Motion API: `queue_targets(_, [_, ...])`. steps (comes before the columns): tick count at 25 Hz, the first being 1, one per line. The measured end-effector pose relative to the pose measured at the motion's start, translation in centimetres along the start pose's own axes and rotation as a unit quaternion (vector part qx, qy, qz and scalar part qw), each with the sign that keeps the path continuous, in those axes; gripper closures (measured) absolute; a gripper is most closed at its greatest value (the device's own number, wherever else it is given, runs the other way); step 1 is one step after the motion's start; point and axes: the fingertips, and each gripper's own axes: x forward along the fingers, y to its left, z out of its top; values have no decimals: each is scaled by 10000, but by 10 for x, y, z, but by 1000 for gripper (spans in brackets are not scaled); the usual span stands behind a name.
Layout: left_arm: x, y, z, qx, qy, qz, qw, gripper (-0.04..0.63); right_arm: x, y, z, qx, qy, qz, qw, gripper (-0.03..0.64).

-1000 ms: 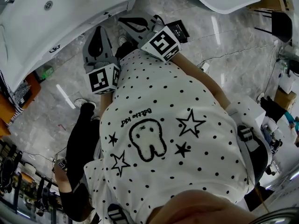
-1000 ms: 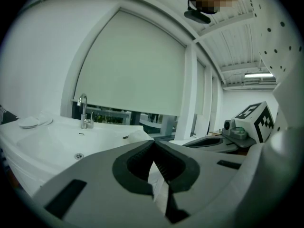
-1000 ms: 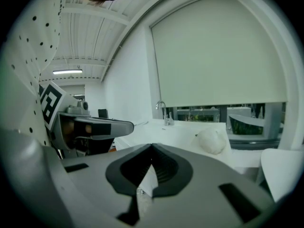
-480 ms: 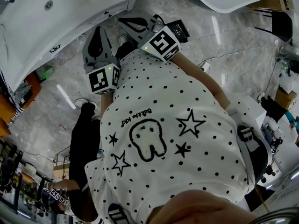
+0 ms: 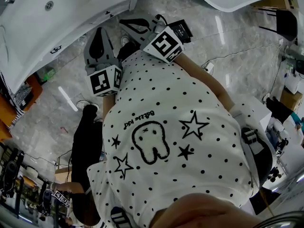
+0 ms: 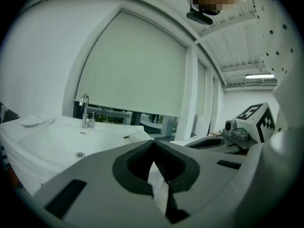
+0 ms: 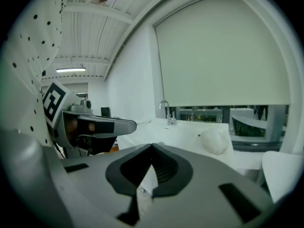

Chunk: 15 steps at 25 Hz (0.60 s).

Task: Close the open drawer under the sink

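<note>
grey plastic jaws of my left gripper (image 6: pixel 153 142) meet tip to tip with nothing between them, and my right gripper (image 7: pixel 152 146) is pinched together and empty too, both held near level at my chest, near the front edge of the white sink (image 5: pixel 71 18). the drawer under it shows in no view, the sink hiding it from above, so i can't tell if it's out or in. i judge this fits either readying to push its front or standing back once it's home; a look below that front edge would settle it.
</note>
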Motion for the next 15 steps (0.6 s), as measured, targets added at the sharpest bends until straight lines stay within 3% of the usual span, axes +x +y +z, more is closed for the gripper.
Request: queue_targets(15, [-4, 1, 0, 5, -54, 19, 10000, 591, -2, 4, 0, -17, -46, -23, 10000, 603])
